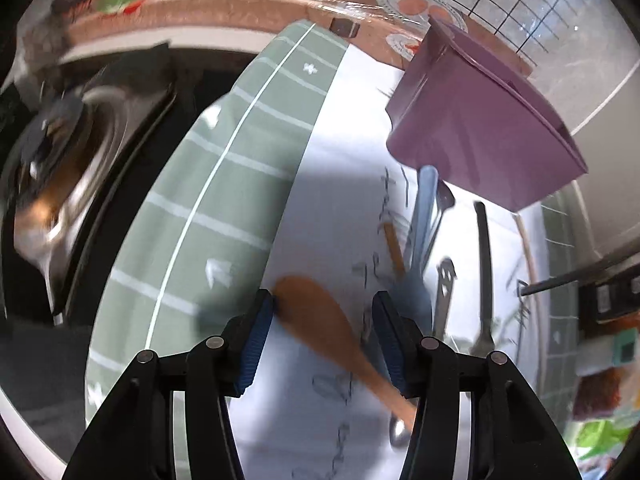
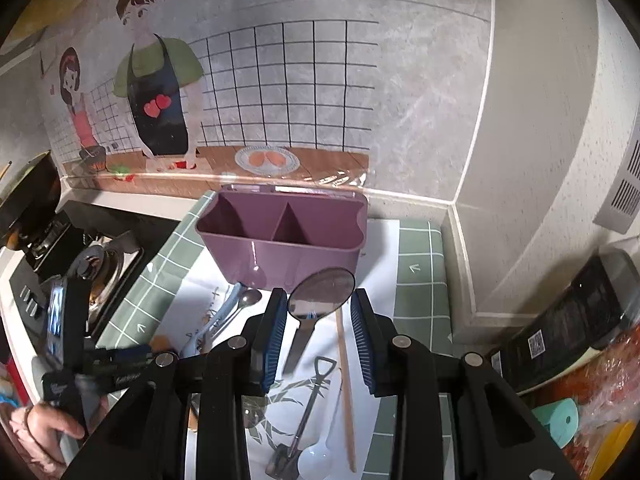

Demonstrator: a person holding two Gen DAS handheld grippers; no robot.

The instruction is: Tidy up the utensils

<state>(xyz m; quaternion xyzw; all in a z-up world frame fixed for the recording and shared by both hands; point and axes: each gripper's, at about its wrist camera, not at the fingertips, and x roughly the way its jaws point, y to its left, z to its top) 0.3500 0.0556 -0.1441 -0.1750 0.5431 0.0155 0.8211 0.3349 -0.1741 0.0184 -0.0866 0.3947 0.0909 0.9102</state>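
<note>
Green-tiled counter holds your purple caddy against the wall. Your right gripper clamps a metal ladle before it; your left gripper gapes over a wooden spoon.

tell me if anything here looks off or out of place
Nothing looks spilled or broken. The oddity is the mess itself: the wooden spoon, blue utensil, shovel-shaped spoon and white spoon lie scattered at angles on the paper sheet, while the purple caddy shows both compartments empty.
</note>
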